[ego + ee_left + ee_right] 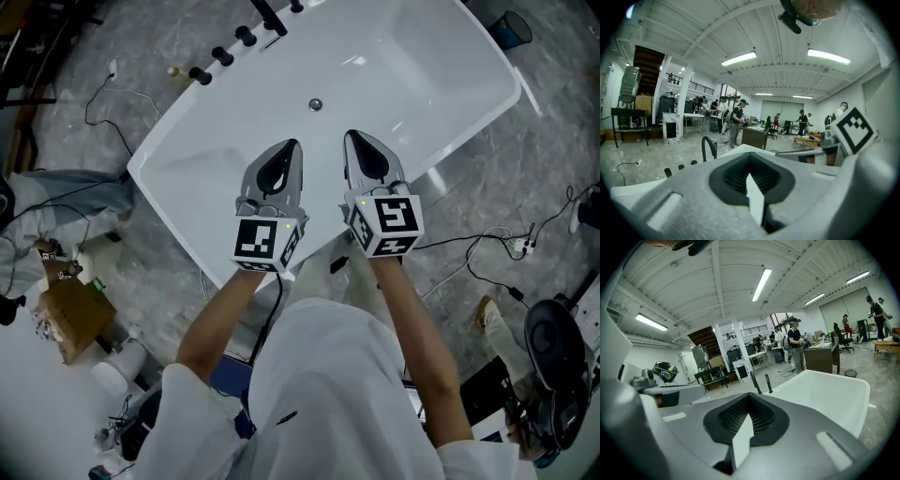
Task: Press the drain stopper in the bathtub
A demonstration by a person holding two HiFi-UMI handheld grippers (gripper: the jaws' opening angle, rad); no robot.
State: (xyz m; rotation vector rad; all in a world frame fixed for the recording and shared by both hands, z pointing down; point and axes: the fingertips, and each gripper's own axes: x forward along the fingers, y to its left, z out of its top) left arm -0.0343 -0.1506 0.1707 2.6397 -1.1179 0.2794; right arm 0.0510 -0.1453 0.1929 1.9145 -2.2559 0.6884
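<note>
A white bathtub (441, 89) lies below me on a marble floor. Its small round chrome drain stopper (316, 104) sits on the tub floor, in the middle towards the tap side. My left gripper (292, 146) and right gripper (354, 137) hover side by side over the tub's near rim, tips pointing at the basin, short of the stopper. Both are shut with nothing held. In the left gripper view the left gripper (750, 160) looks level across the room, past the tub rim (629, 191). The right gripper (749, 401) faces the tub's inner wall (825, 394). The stopper is hidden in both gripper views.
Black tap handles and a spout (234, 39) line the tub's far left rim. Cables (487, 248) trail over the floor on both sides. A cardboard box (70, 314) lies at left, a blue bin (512, 28) at top right. Several people (736, 123) stand further back.
</note>
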